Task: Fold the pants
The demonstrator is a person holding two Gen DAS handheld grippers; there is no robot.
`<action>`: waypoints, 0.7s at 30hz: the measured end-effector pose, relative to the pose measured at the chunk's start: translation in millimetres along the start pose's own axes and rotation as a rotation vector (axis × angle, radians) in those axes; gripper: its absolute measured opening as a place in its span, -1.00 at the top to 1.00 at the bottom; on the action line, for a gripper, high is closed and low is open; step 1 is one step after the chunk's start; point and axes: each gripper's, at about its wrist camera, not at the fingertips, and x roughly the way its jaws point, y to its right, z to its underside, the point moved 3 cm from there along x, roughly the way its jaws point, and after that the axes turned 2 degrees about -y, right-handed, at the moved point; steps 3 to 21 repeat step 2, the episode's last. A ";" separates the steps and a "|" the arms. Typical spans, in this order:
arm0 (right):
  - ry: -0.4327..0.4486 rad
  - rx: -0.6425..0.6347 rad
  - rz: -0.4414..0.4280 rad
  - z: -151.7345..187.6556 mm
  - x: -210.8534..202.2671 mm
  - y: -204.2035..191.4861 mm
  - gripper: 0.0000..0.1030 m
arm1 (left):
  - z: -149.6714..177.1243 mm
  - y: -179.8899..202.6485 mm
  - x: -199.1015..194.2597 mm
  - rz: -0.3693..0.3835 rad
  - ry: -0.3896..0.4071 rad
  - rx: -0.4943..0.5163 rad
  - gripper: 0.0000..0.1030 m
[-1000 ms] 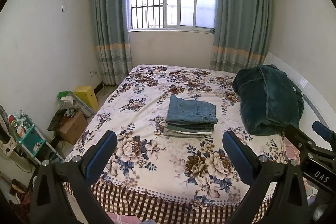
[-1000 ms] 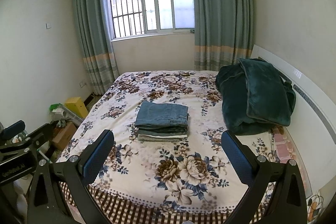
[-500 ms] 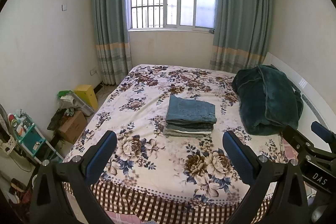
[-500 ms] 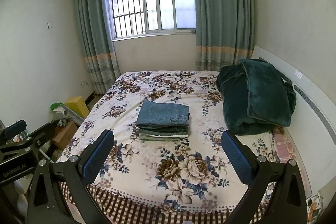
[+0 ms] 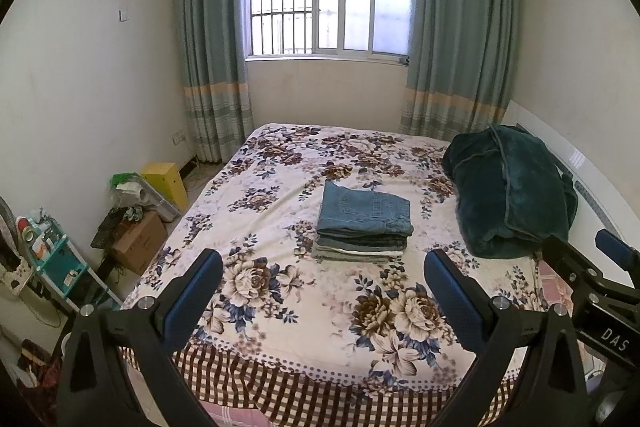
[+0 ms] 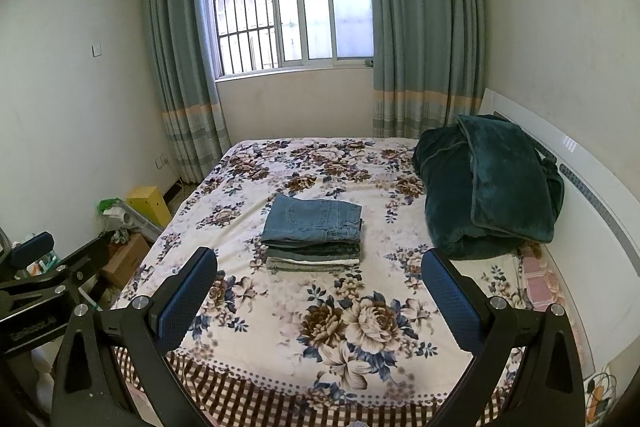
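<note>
Pants [image 5: 365, 223] lie folded, denim topmost, stacked on the bed [image 5: 280, 291]; both tools gape apart.

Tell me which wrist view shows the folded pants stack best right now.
The right wrist view: the pants stack sits nearer the centre, its layered front edge unobstructed between the open tongs. The left wrist view shows the same stack whole, only slightly more off-centre.

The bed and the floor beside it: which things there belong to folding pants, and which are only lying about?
For the job:
- stack of folded pants, jeans on top
- bed under it

Lying about:
- green blanket by the headboard
- yellow box
- cardboard box
- small shelf
</note>
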 end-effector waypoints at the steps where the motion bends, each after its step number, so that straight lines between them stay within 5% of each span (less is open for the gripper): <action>1: 0.001 0.002 0.001 1.3 -0.9 0.3 -1.00 | -0.6 0.9 -0.3 0.000 0.003 -0.001 -1.00; 21: 0.001 0.002 0.001 0.8 -0.3 0.3 -1.00 | -0.9 0.6 -1.6 0.001 0.004 -0.003 -1.00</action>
